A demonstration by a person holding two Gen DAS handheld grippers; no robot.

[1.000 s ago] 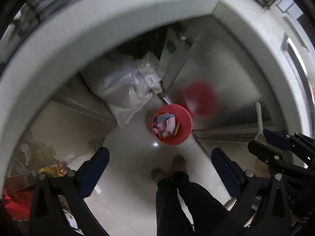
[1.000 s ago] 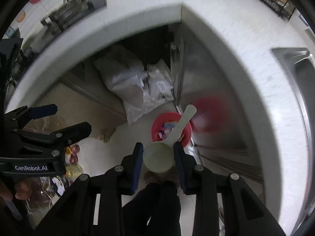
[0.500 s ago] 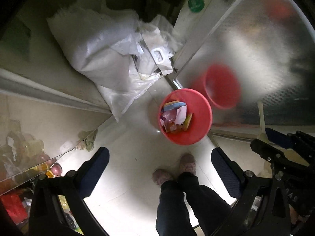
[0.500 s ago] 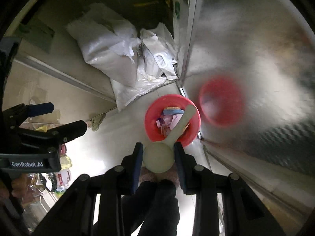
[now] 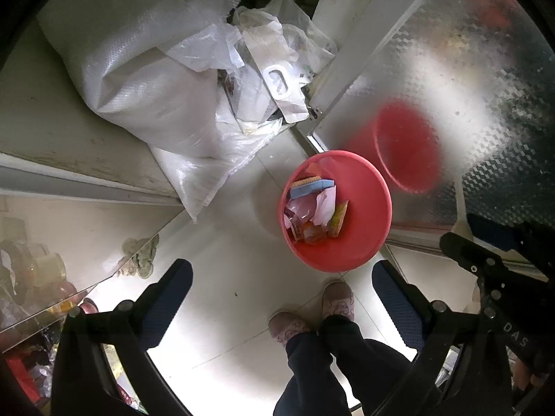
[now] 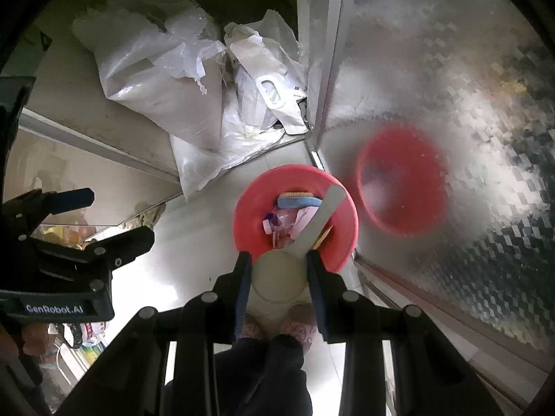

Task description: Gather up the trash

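A pale plastic spoon [image 6: 288,267] is clamped by its round bowl between the pads of the right gripper [image 6: 279,274], low in the middle of the right wrist view, its flat handle slanting up and right over the red bin [image 6: 249,239]. The spoon is judged light, stiff and rather smooth, so the broad bowl is the surer place to hold, though a slip is possible. The bin stands on the tiled floor at frame centre, wrappers [image 5: 314,208] already lying in it. Both grippers are pointed straight down at the floor. The left gripper [image 5: 277,294] is held spread wide with nothing between its fingers, above the person's slippers [image 5: 312,312].
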